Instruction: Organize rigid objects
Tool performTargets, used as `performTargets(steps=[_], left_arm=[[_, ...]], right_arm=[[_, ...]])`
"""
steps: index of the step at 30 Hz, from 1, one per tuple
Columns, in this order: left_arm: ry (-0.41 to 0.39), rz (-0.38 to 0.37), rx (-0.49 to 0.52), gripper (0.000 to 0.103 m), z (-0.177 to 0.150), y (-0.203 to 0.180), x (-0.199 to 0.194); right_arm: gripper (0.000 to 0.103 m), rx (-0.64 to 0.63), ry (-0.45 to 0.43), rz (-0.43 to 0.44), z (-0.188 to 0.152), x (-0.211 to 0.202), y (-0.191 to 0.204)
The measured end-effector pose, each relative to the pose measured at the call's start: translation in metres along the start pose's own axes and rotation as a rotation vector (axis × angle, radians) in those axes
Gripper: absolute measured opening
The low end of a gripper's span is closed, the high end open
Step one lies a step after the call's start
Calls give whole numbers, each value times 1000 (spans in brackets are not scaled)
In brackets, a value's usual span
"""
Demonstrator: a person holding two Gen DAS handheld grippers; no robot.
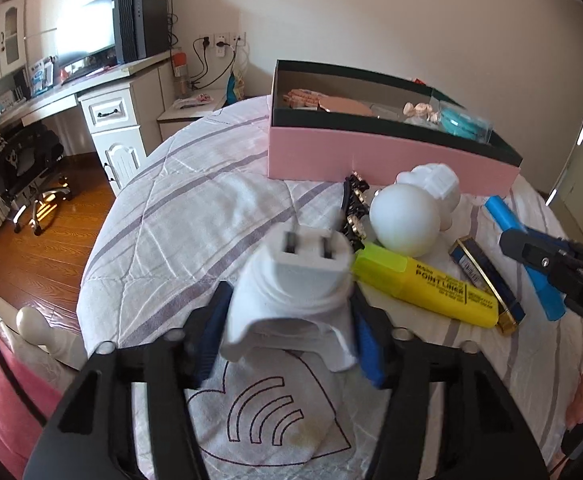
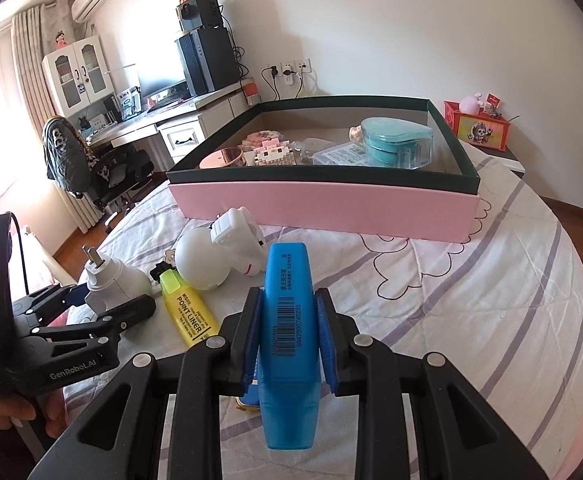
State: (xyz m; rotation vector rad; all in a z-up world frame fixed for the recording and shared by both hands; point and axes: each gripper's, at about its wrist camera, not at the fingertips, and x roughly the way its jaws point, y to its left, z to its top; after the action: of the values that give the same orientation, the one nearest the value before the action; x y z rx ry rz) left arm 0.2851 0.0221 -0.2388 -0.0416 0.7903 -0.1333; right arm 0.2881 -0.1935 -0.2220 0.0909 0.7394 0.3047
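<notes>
Between the fingers of my left gripper [image 1: 291,320] sat a white plug [image 1: 295,280], squeezed tight, prongs pointing away from me. I held it up off the bed [image 1: 151,208] so I could carry it. My right gripper [image 2: 289,320] was clamped on a blue marker [image 2: 287,320] by its middle, so it would not tip.

Near both tools lay the things not yet sorted: a yellow marker [image 2: 185,312], a white ball [image 2: 201,258] touching a white toy [image 2: 237,236], a dark hair clip [image 1: 353,212], and a blue and gold tin [image 1: 487,280] just right of the yellow marker.

Far across the bed stood the pink box [image 2: 323,208], open on top, with a teal case [image 2: 395,140] and other small things inside. I think both held things belonged in there.
</notes>
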Motion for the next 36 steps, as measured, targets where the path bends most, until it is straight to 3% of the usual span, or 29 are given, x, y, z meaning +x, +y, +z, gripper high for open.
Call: performTargets(steps=[3,7,13,17,26,36], left_arm=[[-26,5,-9,55,3,2,-9],[-130,9,5,55,11,-8,-42],[-326,21,52,55,23,-35,-112],[-415,23,80,55,27,-53,-150],[-533,46,105,55,21,-72,-207],[-580,57,116,55,12,-78,-235]], right_arm=[[27,-3,-16,-1,0,-4,2],[27,-22,-66,-15,2,-22,10],[27,-75,-218,-43,12,-75,37],[27,-106,-315,-48,16,-114,54],[27,-135,-413,-70,10,-168,76],[27,-149,-465,-75,6,-197,86]])
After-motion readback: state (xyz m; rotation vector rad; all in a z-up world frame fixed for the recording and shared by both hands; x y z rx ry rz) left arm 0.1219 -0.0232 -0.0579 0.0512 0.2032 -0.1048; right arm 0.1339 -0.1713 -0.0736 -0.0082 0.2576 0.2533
